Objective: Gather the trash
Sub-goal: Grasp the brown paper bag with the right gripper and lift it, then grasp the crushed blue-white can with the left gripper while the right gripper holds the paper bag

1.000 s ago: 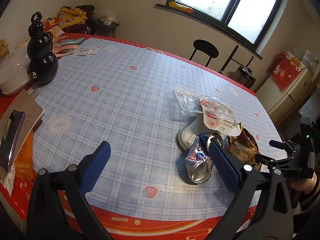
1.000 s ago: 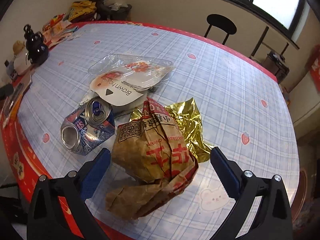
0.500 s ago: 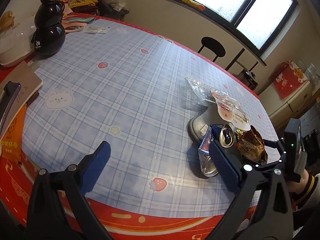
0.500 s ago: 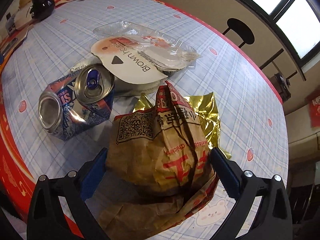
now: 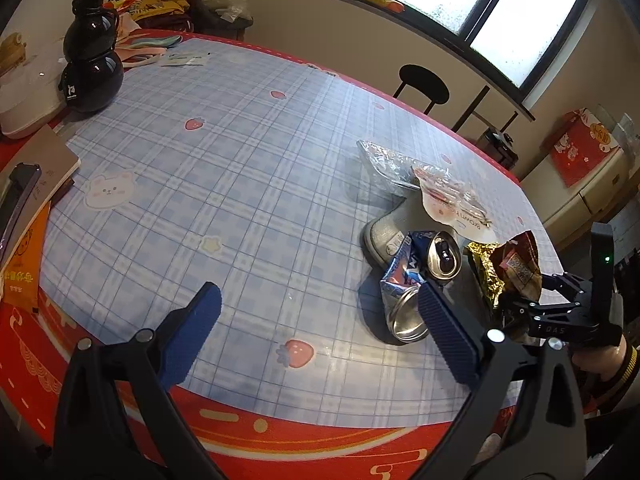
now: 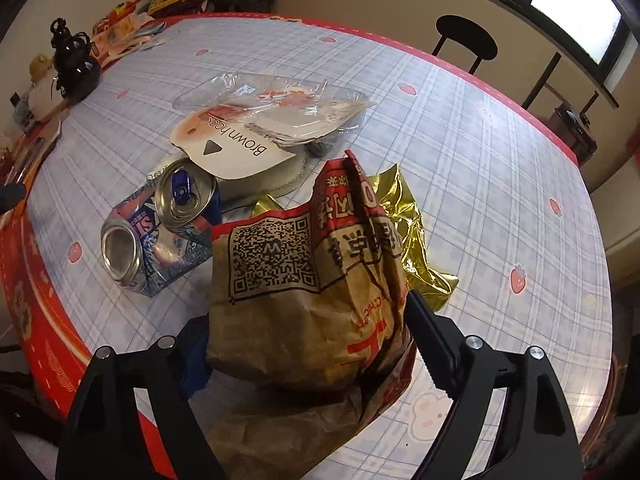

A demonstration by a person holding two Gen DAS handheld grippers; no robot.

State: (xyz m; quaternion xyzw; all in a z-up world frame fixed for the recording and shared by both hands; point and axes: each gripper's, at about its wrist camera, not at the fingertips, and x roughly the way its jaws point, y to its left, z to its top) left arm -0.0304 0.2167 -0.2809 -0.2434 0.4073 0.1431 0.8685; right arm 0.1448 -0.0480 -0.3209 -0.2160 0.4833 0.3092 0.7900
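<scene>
Around the paper bag [image 6: 304,304], right gripper [image 6: 304,332] fingers [image 6: 430,340] have just been closing.

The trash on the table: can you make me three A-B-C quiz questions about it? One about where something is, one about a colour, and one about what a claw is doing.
1. Where is the crushed can?
A. On the floor
B. Beside the brown paper bag
C. Inside a bin

2. What colour is the crinkly foil wrapper next to the bag?
A. Gold
B. Green
C. Pink

3. What is the left claw doing?
A. Squeezing the can
B. Holding a spoon
C. Standing open with nothing in it

Answers:
1. B, because the can lies on the tablecloth right next to the bag.
2. A, because the wrapper shines yellow-gold.
3. C, because its two blue fingers stand far apart with only tablecloth between them.
</scene>
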